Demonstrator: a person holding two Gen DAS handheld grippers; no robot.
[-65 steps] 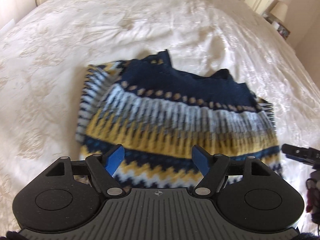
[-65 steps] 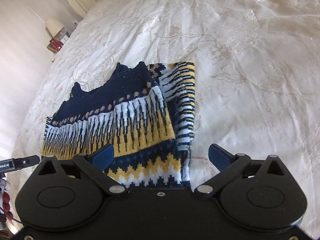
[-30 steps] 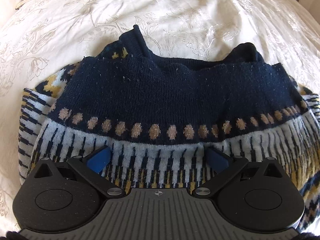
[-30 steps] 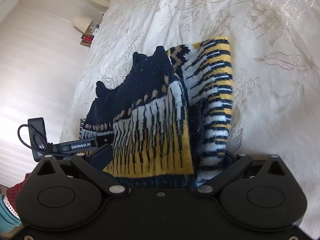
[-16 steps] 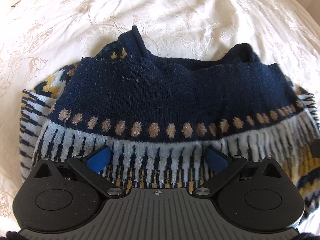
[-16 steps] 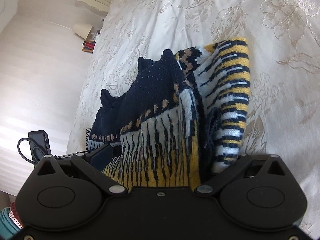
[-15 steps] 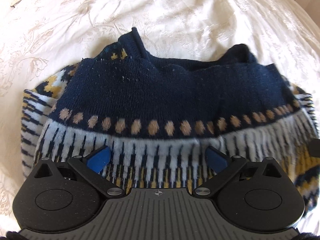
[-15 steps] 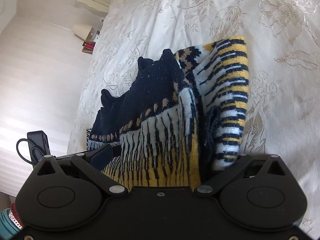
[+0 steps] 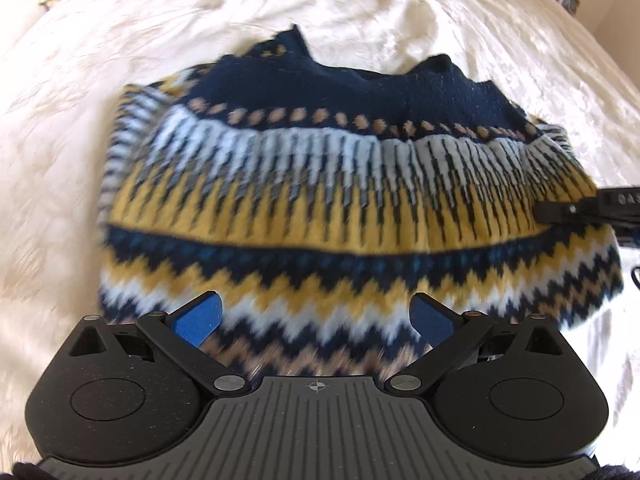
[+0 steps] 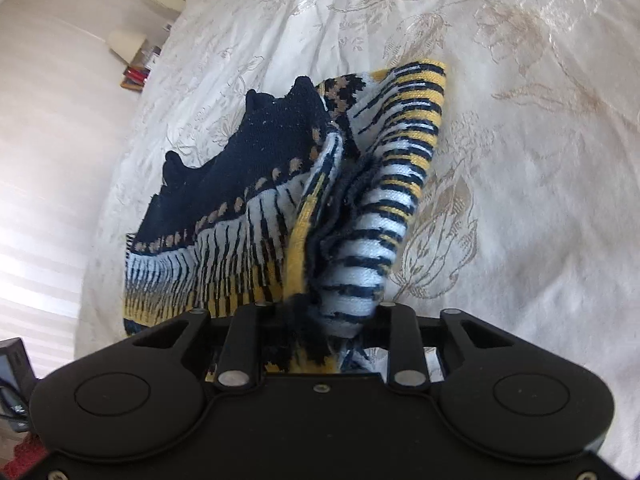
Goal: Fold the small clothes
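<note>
Since a second ago the left gripper (image 9: 316,316) has backed off, jaws spread and empty, while the right gripper (image 10: 320,320) has just been closing and now pinches the sweater (image 9: 340,200) edge on the bedspread (image 9: 120,40), so the fold looks only half done.

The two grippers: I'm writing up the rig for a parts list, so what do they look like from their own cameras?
The left gripper has matte black linkage arms, round pivot housings, silver pins, bright blue finger pads and a ribbed grey centre plate with a small crosshair mark. The right gripper has the same black build with a smooth black centre; its pads are hidden.
</note>
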